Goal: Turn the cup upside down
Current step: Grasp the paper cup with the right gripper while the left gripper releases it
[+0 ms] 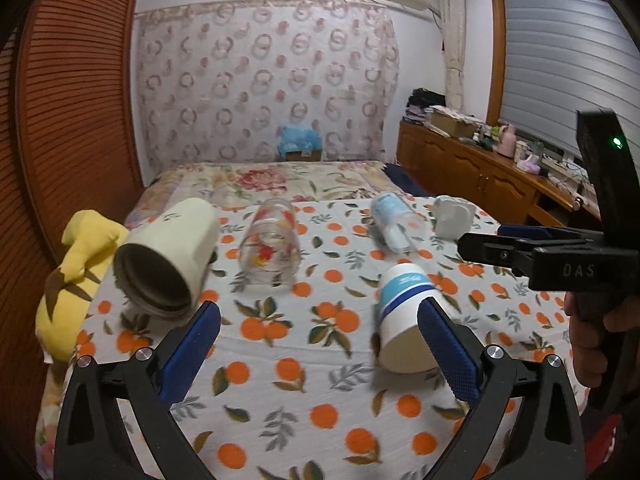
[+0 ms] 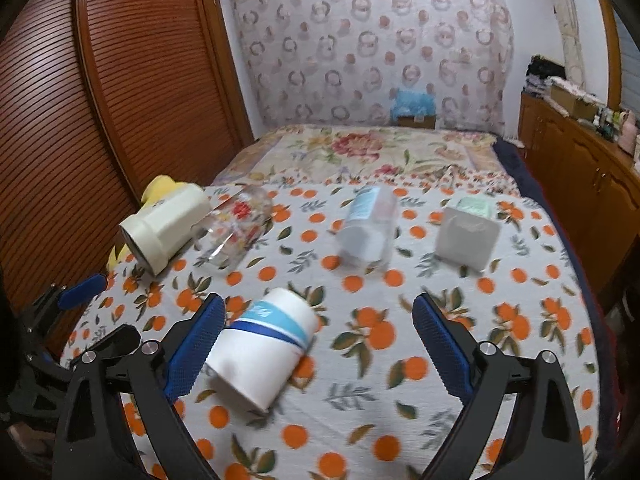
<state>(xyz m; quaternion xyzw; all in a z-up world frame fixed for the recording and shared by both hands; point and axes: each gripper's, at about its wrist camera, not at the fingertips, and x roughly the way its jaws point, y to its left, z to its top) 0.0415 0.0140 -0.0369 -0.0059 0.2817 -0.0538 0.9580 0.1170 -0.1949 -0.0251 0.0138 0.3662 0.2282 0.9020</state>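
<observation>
A white paper cup with a blue band lies on its side on the orange-print cloth. My left gripper is open above the cloth, and the cup lies by its right finger. My right gripper is open, and the cup lies just inside its left finger. The right gripper also shows at the right of the left wrist view. A cream cup, a printed glass and a clear plastic cup also lie on their sides.
A white square container stands at the far right. A yellow plush toy lies at the cloth's left edge by the louvered wardrobe. A wooden cabinet runs along the right. The bed continues behind.
</observation>
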